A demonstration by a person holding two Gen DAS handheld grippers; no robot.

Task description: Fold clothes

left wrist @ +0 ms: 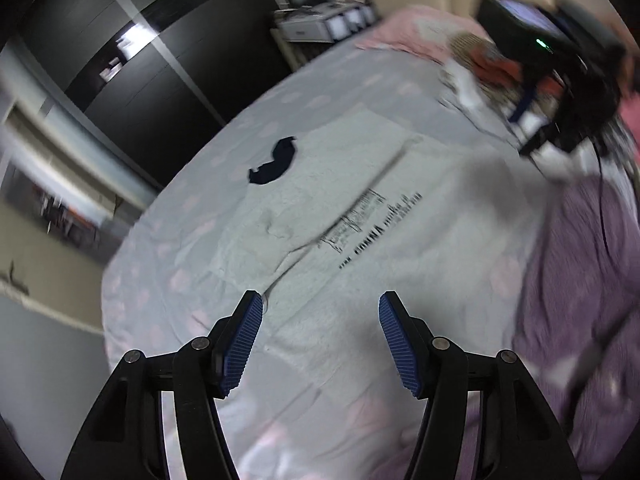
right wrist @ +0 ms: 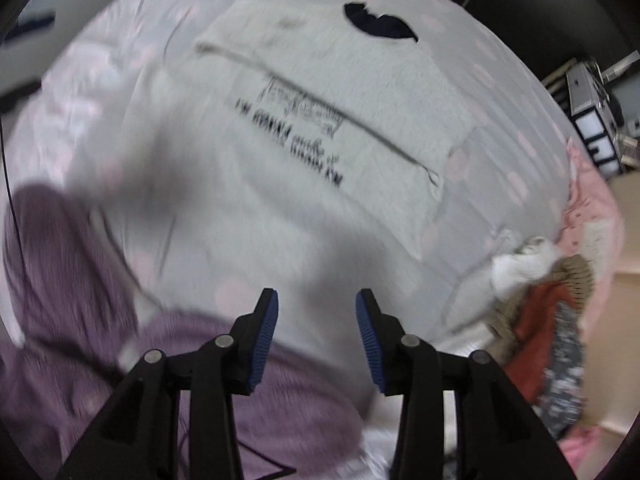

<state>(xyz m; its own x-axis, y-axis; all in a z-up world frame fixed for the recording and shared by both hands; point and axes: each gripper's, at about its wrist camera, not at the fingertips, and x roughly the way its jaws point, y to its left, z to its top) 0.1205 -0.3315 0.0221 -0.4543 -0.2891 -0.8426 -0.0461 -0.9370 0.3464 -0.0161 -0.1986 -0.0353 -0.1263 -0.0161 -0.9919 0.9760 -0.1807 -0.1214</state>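
A pale grey-white garment (left wrist: 360, 208) with black printed lettering lies flat on the bed, one side folded over so its edge runs across the print; a dark collar patch (left wrist: 276, 162) shows at its far end. My left gripper (left wrist: 320, 304) hangs above its near part, open, nothing between the blue pads. In the right wrist view the same garment (right wrist: 320, 120) spreads below, the dark collar (right wrist: 380, 26) at the top. My right gripper (right wrist: 316, 300) is open above the garment's near end, holding nothing. The other gripper's black body (left wrist: 560, 64) shows blurred at the upper right.
A light bedsheet with pink dots (left wrist: 168, 248) covers the bed. A purple blanket (right wrist: 72, 288) lies at one side. A heap of other clothes, red, tan and white (right wrist: 540, 300), sits near a pink pillow (right wrist: 588, 208). Dark wardrobe (left wrist: 132, 60) beyond the bed.
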